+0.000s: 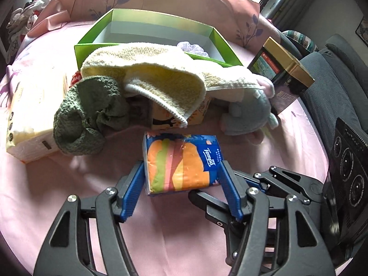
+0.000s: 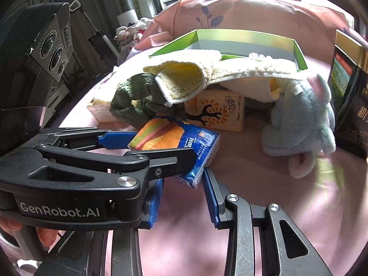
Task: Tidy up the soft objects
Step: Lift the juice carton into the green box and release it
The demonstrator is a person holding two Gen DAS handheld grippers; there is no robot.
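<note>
A blue and orange Tempo tissue pack (image 1: 181, 161) lies between the blue pads of my left gripper (image 1: 181, 177), which is shut on its two long sides. In the right wrist view the same pack (image 2: 200, 138) is tilted, and my right gripper (image 2: 184, 184) is shut on its near lower corner from below. The left gripper (image 2: 161, 147) reaches in from the left there and hides the right gripper's left pad. Behind the pack lie a yellow towel (image 1: 149, 73), a green knitted piece (image 1: 85, 119) and a grey-blue plush toy (image 1: 250, 115).
An open green box (image 1: 147, 25) stands at the back on the pink bed sheet (image 1: 69, 184), with something white inside. An orange tissue box (image 2: 218, 112) sits under the towel, a pale tissue pack (image 1: 30, 119) lies at the left, and a dark gold-topped box (image 1: 283, 69) stands at the right.
</note>
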